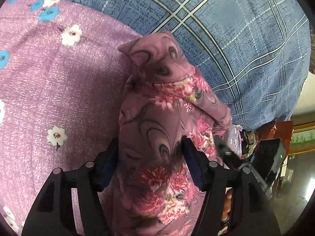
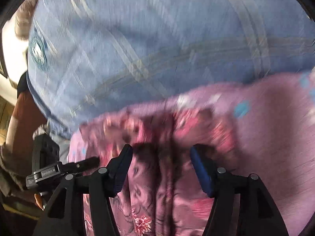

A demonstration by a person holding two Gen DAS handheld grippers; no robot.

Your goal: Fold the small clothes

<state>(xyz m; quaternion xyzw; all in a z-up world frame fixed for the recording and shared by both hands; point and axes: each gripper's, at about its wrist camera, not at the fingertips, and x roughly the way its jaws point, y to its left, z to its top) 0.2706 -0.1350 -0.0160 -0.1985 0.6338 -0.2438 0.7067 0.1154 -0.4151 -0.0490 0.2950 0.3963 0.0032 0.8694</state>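
Note:
A small pink garment with a red flower and grey swirl print (image 1: pixel 157 118) lies bunched on a purple sheet. It runs between the fingers of my left gripper (image 1: pixel 150 147); the jaws are apart with cloth filling the gap. In the blurred right wrist view the same garment (image 2: pixel 157 167) lies between and under the fingers of my right gripper (image 2: pixel 161 153), whose jaws stand wide apart, not pinching it. The left gripper's body shows in the right wrist view (image 2: pixel 49 169).
A purple sheet with white and blue flowers (image 1: pixel 49 88) covers the bed. A blue plaid quilt (image 1: pixel 236 39) lies bunched behind it (image 2: pixel 137 39). Beyond the bed's edge at right are a floor and dark furniture (image 1: pixel 275 153).

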